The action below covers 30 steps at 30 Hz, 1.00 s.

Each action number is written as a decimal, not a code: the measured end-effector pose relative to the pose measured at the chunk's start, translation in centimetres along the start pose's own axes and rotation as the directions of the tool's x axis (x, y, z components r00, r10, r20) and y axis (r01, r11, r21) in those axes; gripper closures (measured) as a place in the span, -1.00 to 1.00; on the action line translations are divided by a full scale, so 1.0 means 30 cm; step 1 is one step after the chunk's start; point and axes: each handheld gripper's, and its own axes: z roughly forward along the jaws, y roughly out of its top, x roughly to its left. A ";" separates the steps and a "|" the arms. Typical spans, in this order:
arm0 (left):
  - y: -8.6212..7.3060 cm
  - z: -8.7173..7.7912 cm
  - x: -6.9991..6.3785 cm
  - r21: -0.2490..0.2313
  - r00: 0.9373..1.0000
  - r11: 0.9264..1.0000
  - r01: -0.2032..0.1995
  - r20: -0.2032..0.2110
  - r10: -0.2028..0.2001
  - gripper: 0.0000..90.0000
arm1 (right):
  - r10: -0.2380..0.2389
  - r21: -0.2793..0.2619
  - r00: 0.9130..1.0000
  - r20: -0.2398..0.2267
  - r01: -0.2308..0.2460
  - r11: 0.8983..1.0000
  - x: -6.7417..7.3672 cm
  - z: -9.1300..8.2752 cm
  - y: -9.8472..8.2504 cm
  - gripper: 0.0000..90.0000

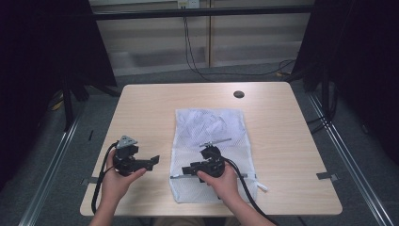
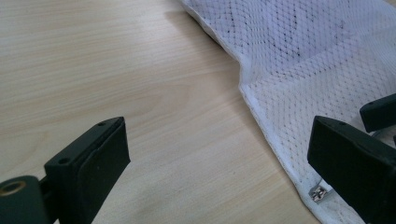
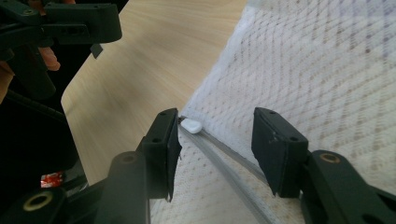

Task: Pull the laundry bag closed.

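Both grippers at the mesh laundry bag's zipper edge

The left gripper [image 1: 151, 161] rested on the worktop [image 1: 141, 113] just left of the white mesh laundry bag [image 1: 209, 125], fingers [image 2: 88, 163] wide, nothing between them. The right gripper [image 3: 215, 140] hovered over the bag's near edge, fingers part-open and empty, straddling the grey zipper [image 3: 224, 156], its white pull tab [image 3: 191, 125] beside the left finger.

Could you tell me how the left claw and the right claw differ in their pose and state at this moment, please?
The left claw sits over bare table beside the mesh bag, while the right claw is over the bag itself. The left claw's jaws stand wide apart with nothing between them; the right claw's jaws are narrower, straddling the bag's zipper near its white pull tab. Both are black, hand-held and open, gripping nothing.
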 end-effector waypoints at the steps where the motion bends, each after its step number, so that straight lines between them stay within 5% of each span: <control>1: 0.000 0.000 0.000 0.000 1.000 1.000 -0.001 -0.001 0.001 -0.88 | 0.010 0.004 1.000 -0.009 -0.010 1.000 0.002 0.007 -0.001 0.18; 30: -0.001 0.000 -0.002 0.017 1.000 1.000 -0.006 0.006 0.006 -0.87 | 0.069 0.048 0.997 -0.043 -0.067 0.997 0.025 0.096 -0.006 0.54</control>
